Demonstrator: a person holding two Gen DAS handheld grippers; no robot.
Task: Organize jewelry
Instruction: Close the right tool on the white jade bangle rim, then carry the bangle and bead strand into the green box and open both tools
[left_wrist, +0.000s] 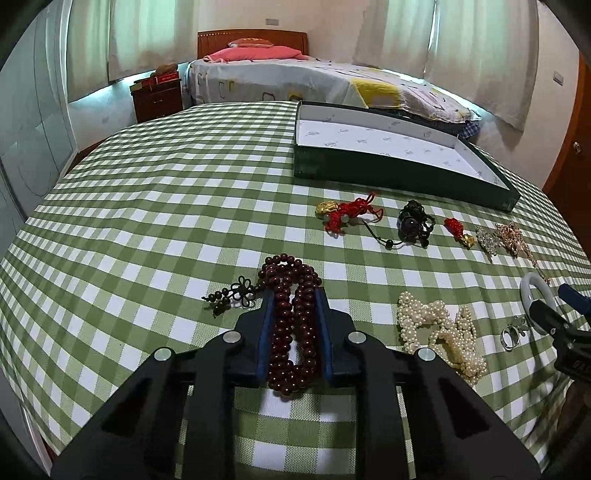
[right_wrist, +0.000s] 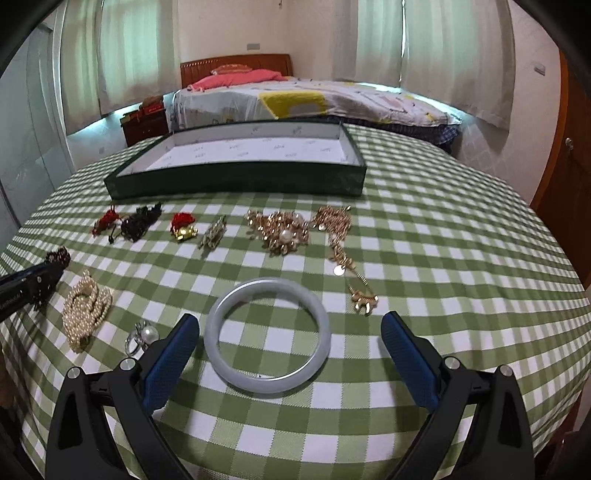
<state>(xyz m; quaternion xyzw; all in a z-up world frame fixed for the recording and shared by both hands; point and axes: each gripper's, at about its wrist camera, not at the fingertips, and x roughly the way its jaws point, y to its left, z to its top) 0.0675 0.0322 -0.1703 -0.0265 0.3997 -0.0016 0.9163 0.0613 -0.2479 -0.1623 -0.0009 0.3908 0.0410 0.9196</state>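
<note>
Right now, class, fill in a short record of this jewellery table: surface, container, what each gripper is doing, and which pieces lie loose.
surface: green checked tablecloth
container: open dark green box, white lining, nothing in it
left gripper: pads closed on the dark red bead string, which lies on the cloth
right gripper: open, jaws either side of the pale bangle, not touching it
loose pieces: pearl strand, pearl ring, gold brooch, gold chain
</note>
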